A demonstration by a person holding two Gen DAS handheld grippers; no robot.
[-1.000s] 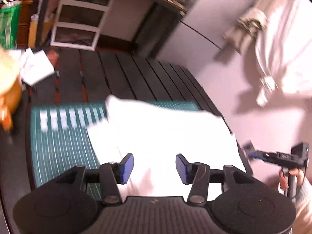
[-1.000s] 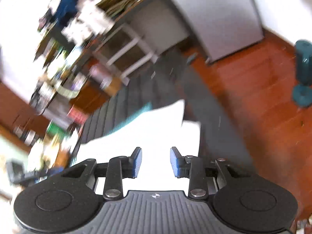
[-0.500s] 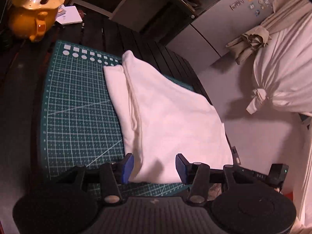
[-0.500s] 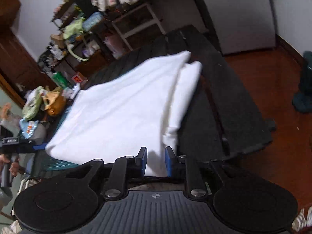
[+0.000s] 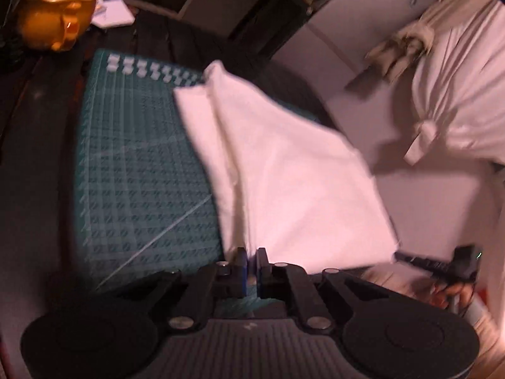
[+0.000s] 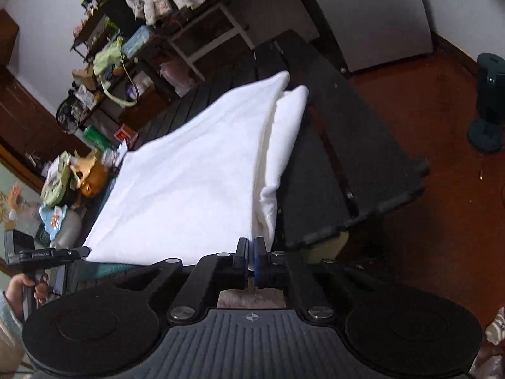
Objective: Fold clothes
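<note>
A white folded cloth [image 5: 284, 164] lies on a green cutting mat [image 5: 135, 164] on the dark slatted table [image 6: 347, 158]. My left gripper [image 5: 251, 262] is at the cloth's near edge, beside a lengthwise fold. Its jaws are closing tight, with the hem pinched between the blue pads. My right gripper [image 6: 251, 252] grips the near edge of the same cloth [image 6: 195, 183] at its right corner, jaws closing on the fabric. Each view shows the other gripper at a near corner: the right gripper [image 5: 407, 257] and the left gripper [image 6: 79, 251], held by a hand.
An orange toy head [image 5: 53, 22] and papers [image 5: 113, 15] sit at the table's far left. Cluttered shelves [image 6: 126, 47] stand behind the table. A grey fridge [image 5: 363, 15] and tied white curtain [image 5: 457, 79] are at the right. The table's right edge drops to a wooden floor with a fan [image 6: 489, 101].
Both grippers came down to the cloth's near edge. Their jaws went from apart to closed on the fabric; the right narrowed first, the left shut in the last half second.
</note>
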